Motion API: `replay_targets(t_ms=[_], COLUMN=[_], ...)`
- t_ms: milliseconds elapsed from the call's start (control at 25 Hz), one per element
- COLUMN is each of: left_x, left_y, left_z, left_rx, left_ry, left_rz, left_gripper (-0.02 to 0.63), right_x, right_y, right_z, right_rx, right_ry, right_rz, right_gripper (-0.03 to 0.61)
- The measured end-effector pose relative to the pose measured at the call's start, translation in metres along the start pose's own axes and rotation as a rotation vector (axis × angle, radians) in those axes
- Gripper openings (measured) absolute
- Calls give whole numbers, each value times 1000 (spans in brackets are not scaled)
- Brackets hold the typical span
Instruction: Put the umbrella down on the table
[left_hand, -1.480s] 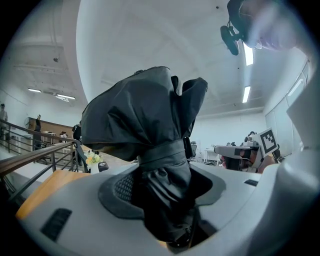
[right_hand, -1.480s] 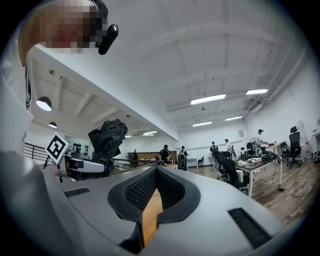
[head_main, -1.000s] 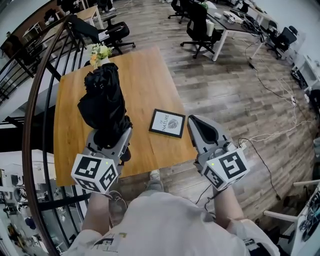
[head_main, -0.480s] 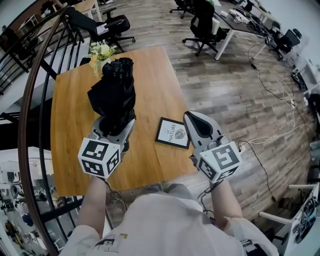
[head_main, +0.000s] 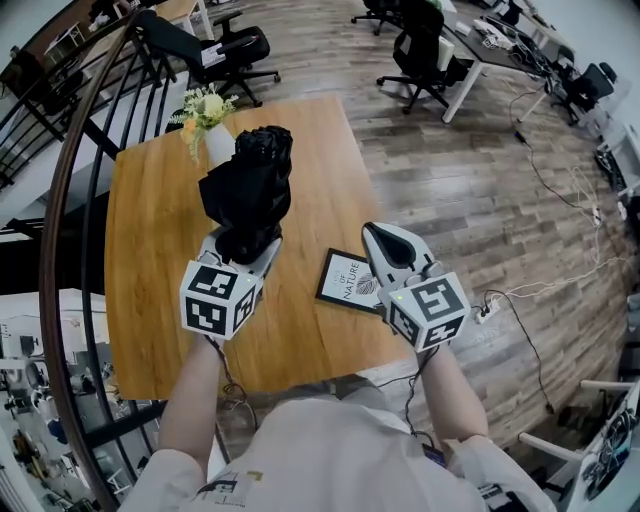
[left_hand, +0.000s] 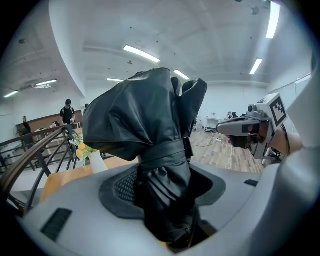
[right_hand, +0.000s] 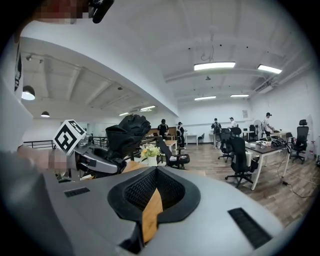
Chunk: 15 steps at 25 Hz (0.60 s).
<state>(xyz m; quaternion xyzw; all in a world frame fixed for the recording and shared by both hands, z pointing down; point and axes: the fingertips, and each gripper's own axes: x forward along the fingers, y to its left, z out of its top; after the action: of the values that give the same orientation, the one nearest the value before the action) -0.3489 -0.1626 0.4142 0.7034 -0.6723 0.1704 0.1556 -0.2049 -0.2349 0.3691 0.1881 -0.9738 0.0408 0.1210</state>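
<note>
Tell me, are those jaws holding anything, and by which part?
The left gripper has its jaws closed on the folded black umbrella at its lower end, below the strap. The right gripper has its jaws together, holding nothing.

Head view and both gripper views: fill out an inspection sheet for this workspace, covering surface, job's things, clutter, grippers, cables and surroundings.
Surface: wooden table, mostly bare.
Job's things: black folded umbrella, strapped shut, held upright above the table, not yet laid down.
Clutter: vase of flowers at the far edge; framed print lying flat near the right edge.
Grippers: left gripper has its jaws closed on the umbrella's lower end; right gripper has its jaws together at the tips with nothing between them.
Cables: loose cables trail over the wooden floor right of the table.
Surroundings: curved railing to the left; office chairs and desks beyond; people far off.
</note>
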Motion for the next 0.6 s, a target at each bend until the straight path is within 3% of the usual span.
replay_targets(t_ms=[320,520,600], left_x=[66,111,126], left_y=[19,16,11], left_z=[-10,-38,-52], left_rx=[21,-90,-95], left_ry=[102,187,226], left_rz=[-12,-72,-77], left_gripper=[258,258,258], right_x=[33,41,42], right_y=[-33,-59,-68], right_z=[-17,-45,-55], right_rx=[15,68,86], right_ry=[39,59,68], right_rz=[-4,4,9], right_gripper=[28,28,28])
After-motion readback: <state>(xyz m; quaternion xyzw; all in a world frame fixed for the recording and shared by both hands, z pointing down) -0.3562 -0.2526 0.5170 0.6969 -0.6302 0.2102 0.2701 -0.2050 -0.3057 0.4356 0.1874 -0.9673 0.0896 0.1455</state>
